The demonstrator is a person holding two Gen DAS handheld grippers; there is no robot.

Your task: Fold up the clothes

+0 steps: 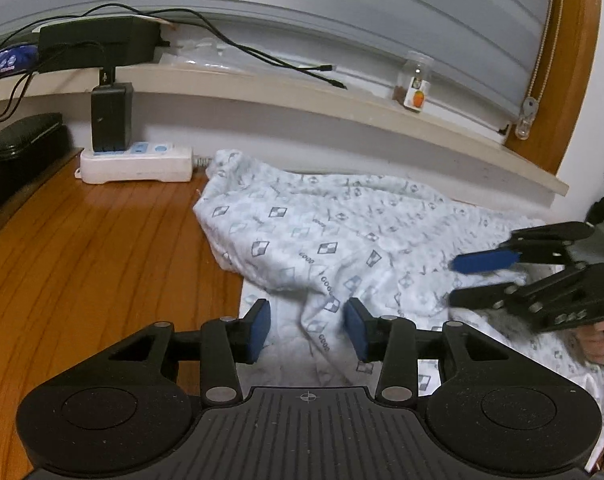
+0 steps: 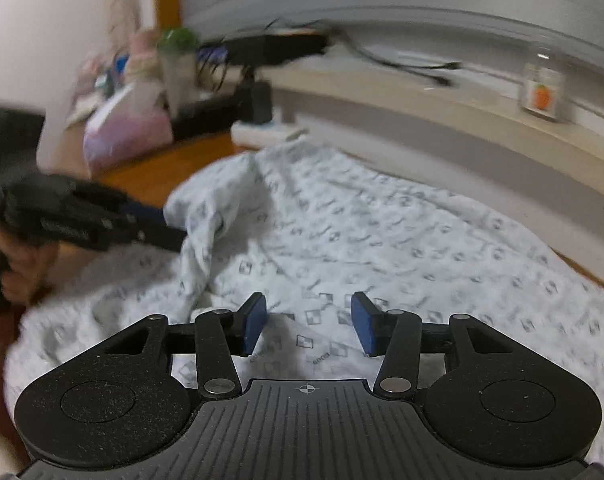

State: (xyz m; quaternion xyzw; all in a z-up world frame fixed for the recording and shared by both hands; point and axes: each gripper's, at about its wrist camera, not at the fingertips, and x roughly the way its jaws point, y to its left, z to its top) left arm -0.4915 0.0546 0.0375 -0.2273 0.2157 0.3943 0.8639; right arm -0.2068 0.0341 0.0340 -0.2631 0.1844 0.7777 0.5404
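Observation:
A white garment with a grey checker print [image 1: 342, 232] lies rumpled on the wooden table [image 1: 102, 264]. In the left wrist view my left gripper [image 1: 308, 326] hangs low over its near left part. A raised fold of the cloth [image 1: 322, 308] stands between the blue pads, and the left pad is clear of it. My right gripper [image 1: 454, 282] comes in from the right, held by a hand, jaws apart over the cloth. In the blurred right wrist view the right gripper [image 2: 308, 326] is open above flat cloth [image 2: 382, 240]. The left gripper [image 2: 170, 232] sits at a humped fold.
A white power strip [image 1: 136, 164] with a black adapter stands at the table's back, by the garment's far corner. A black case [image 1: 22, 148] is at far left. The sill [image 1: 302, 100] carries cables and a small jar [image 1: 416, 86]. Bags and clutter [image 2: 126, 128] crowd the far left.

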